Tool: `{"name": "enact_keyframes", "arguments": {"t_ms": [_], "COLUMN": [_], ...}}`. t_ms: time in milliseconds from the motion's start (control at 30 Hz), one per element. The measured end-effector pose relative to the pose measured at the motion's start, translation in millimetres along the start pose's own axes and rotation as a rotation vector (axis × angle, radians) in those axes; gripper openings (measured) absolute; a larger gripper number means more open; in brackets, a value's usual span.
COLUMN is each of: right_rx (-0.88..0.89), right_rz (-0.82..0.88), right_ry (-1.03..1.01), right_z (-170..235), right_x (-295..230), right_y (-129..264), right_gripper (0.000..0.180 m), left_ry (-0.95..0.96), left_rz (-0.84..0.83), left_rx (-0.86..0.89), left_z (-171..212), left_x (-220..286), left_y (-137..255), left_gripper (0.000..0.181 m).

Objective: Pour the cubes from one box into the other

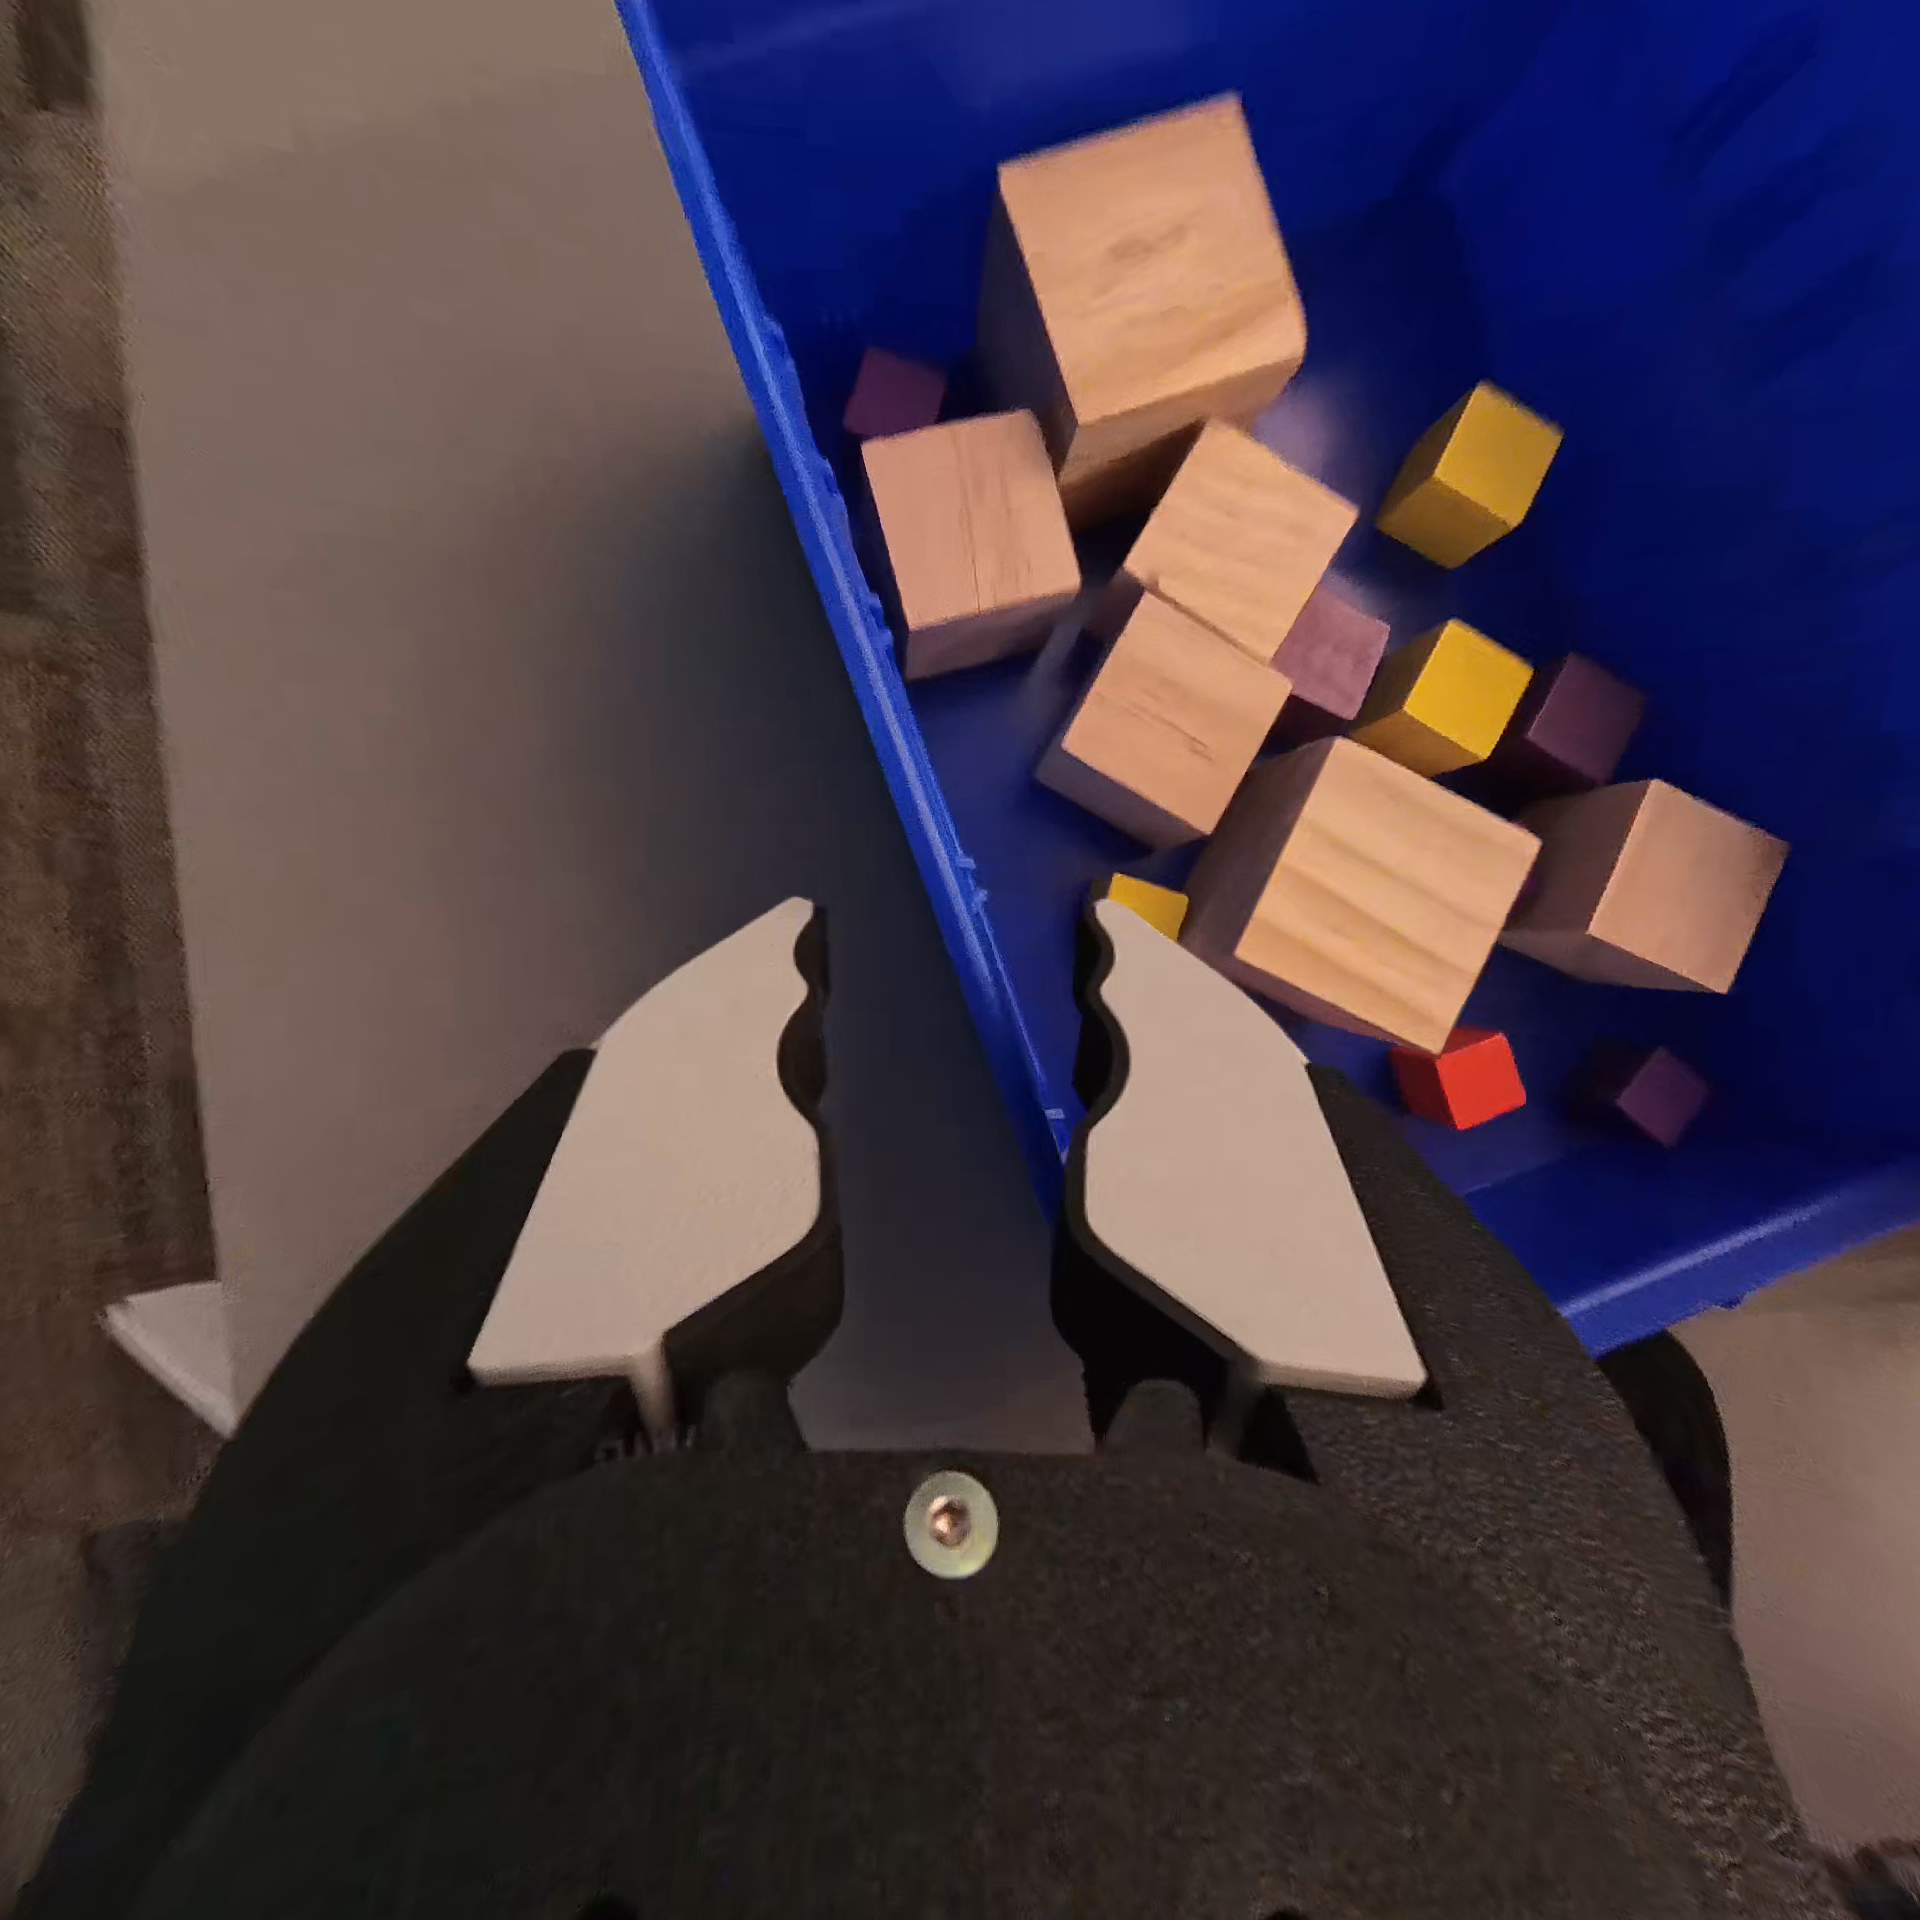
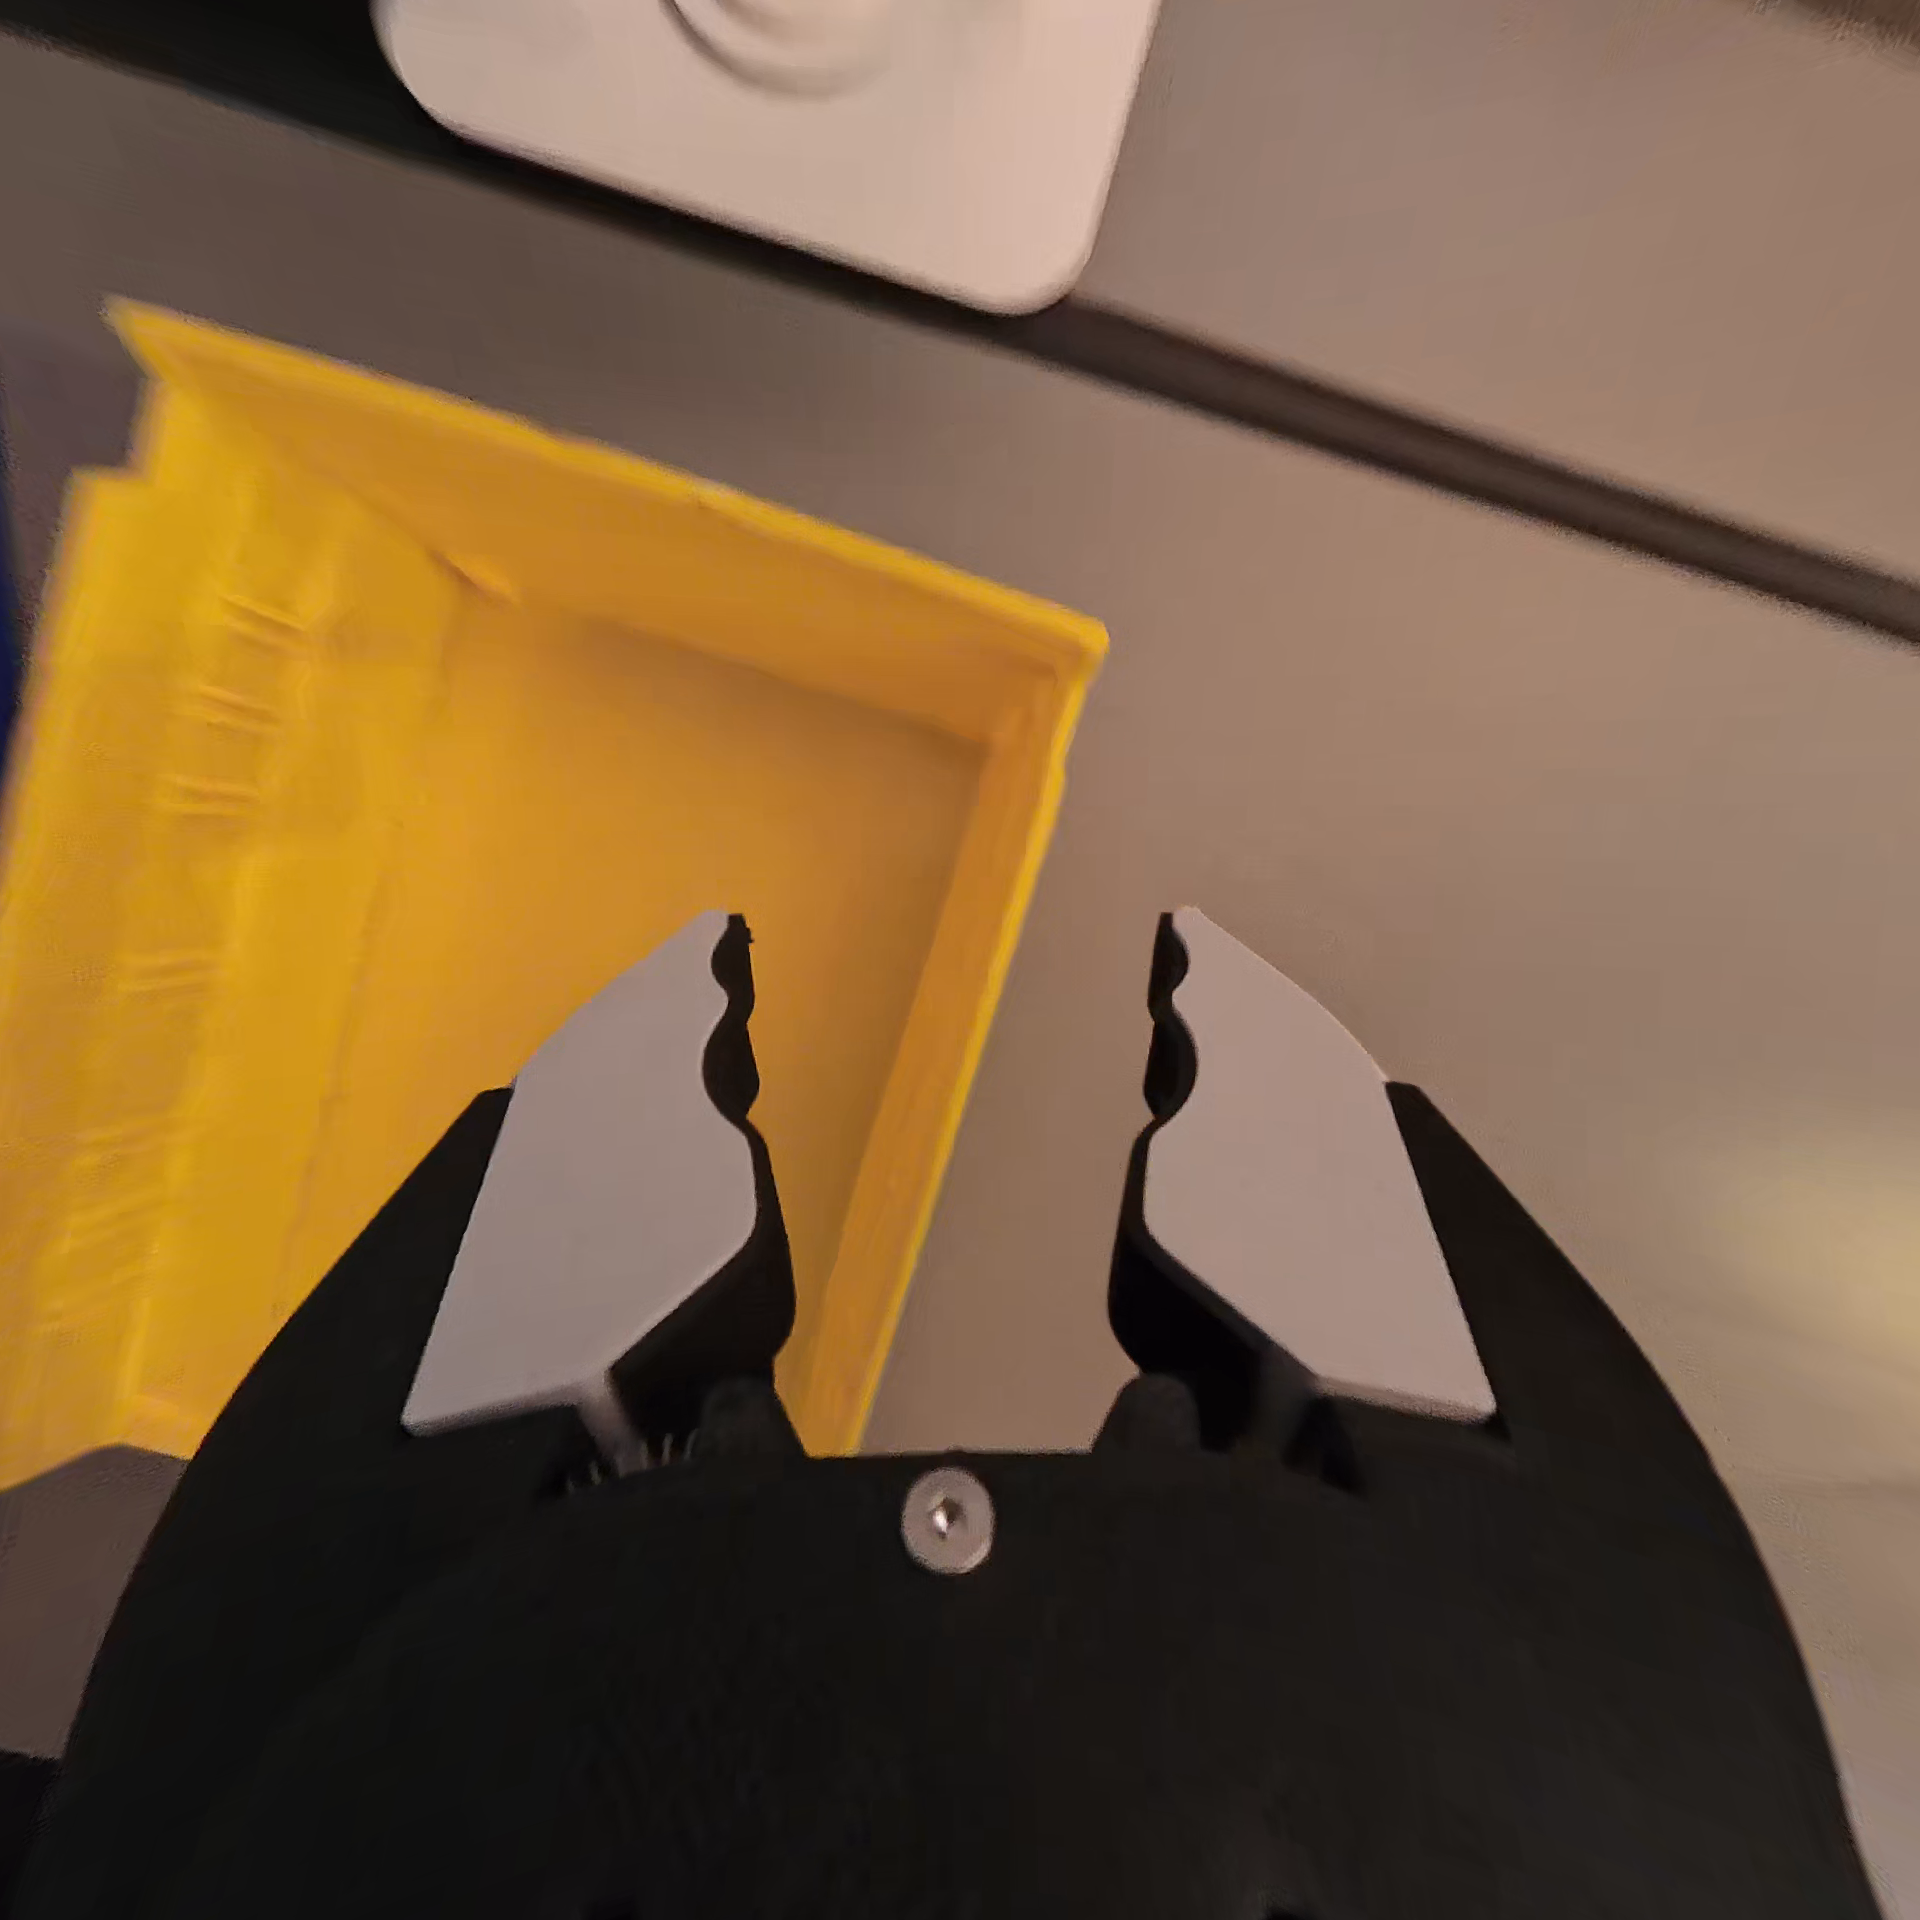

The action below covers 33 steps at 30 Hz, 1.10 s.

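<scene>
A blue box (image 1: 831, 499) fills the right of the left wrist view. It holds several plain wooden cubes (image 1: 1153, 281) and small yellow (image 1: 1470, 473), purple (image 1: 1574, 722) and red (image 1: 1455, 1075) cubes. My left gripper (image 1: 956, 920) is open and straddles the blue box's left wall, with the right finger inside the box and close to the wall. A yellow box (image 2: 623, 540) lies in the right wrist view, and the part that shows holds nothing. My right gripper (image 2: 953, 920) is open and straddles the yellow box's right wall, without touching it.
Both boxes rest on a grey table (image 1: 416, 623). A white square object (image 2: 769, 125) with a round recess lies beyond the yellow box, on a dark strip (image 2: 1455, 436). Brown fabric (image 1: 62, 623) runs along the table's left side. A blue sliver (image 2: 5, 582) shows left of the yellow box.
</scene>
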State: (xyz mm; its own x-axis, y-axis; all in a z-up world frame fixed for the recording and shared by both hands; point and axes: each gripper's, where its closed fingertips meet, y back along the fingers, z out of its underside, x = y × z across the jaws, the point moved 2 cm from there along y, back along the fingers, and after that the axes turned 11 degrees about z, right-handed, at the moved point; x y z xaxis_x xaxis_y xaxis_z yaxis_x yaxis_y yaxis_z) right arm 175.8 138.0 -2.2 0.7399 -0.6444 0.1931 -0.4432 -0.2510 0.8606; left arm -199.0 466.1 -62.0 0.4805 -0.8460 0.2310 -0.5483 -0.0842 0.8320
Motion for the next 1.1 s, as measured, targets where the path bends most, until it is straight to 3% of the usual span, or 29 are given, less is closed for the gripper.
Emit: {"name": "enact_keyframes", "arguments": {"t_ms": [133, 267, 367, 533, 700, 1100], "right_rx": [-0.214, -0.378, -0.445, -0.444, -0.455, -0.508], "right_rz": [-0.084, -0.104, -0.216, -0.208, -0.168, -0.113], "right_ry": [-0.013, 0.037, 0.021, 0.024, 0.024, -0.184], "right_z": [48.3, 80.5, 88.7, 85.9, 92.1, 130.3], "right_x": [-9.9, -16.2, -24.4, -0.1, 53.2, 194.8], "right_y": [-36.2, -59.9, -70.0, -78.0, -87.2, -100.9], "right_gripper": [0.074, 0.034, 0.009, 0.004, 0.004, 0.004], "left_ry": [0.038, -0.018, -0.071, -0.151, -0.073, 0.023], "left_rz": [0.087, 0.017, -0.02, 0.018, 0.012, 0.002], "left_rx": [-0.154, -0.219, -0.249, -0.272, -0.264, -0.247], "left_z": [14.9, 13.1, 6.9, -2.4, -4.9, -1.0], "left_x": [7.3, 5.1, 4.3, 15.2, 21.2, 27.3], "left_y": [-21.1, -25.0, -29.2, -38.4, -41.8, -41.6], "left_gripper": [0.02, 0.018, 0.013, 0.009, 0.007, 0.006]}}
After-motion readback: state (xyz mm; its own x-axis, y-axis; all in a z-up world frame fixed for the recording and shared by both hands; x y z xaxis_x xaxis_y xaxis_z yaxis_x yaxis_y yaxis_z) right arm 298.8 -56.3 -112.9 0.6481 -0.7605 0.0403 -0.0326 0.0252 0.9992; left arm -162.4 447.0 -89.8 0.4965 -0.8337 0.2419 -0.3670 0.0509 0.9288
